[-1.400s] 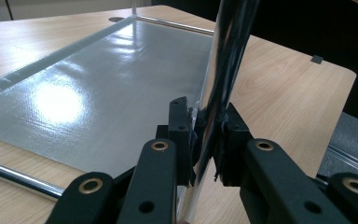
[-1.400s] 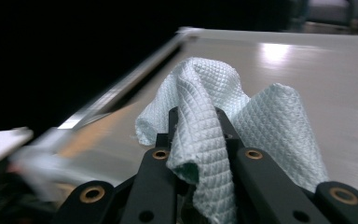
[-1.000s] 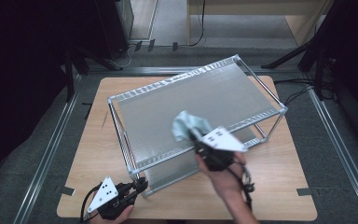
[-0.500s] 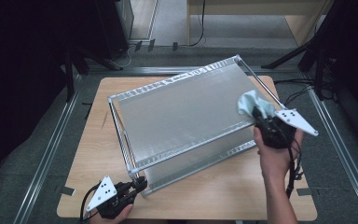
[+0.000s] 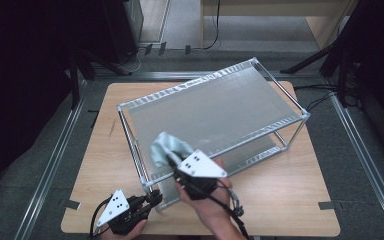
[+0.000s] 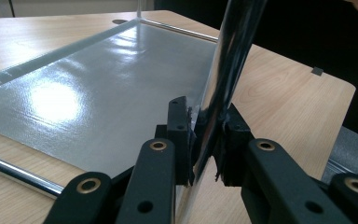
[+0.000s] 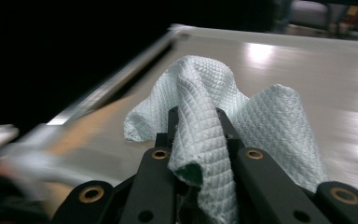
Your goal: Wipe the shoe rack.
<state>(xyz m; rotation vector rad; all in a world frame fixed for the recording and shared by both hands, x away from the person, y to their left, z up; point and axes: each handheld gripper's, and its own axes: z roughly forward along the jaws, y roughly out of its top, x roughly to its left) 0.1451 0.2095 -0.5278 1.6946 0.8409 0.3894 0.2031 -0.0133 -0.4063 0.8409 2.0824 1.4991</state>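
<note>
High view: the right gripper point(image 5: 172, 161) holds a pale green cloth point(image 5: 166, 148) and presses it on the near left part of the top shelf point(image 5: 215, 112) of a metal rack point(image 5: 280, 122), which stands on the wooden table point(image 5: 290, 200). The left gripper point(image 5: 152, 198) sits at the near left corner of the rack, closed on its upright post point(image 5: 141, 167). To wipe well, I think the cloth should stay flat on the shelf under light, even pressure, moving in long strokes from the near edge to the far edge, while the left gripper keeps the rack from sliding.

Left gripper view: the two jaws are clenched on the shiny post point(image 6: 219, 93), one at each side and both touching it. The lower shelf point(image 6: 88, 88) lies just to the left of the post, and the table point(image 6: 279, 98) is at the right.

Right gripper view: the jaws are closed on a fold of the cloth point(image 7: 205, 121). The cloth drapes over and between them, and its loose ends spread beyond the tips onto the grey shelf point(image 7: 307, 65). The picture is blurred at the near left, so I cannot tell what is there.
</note>
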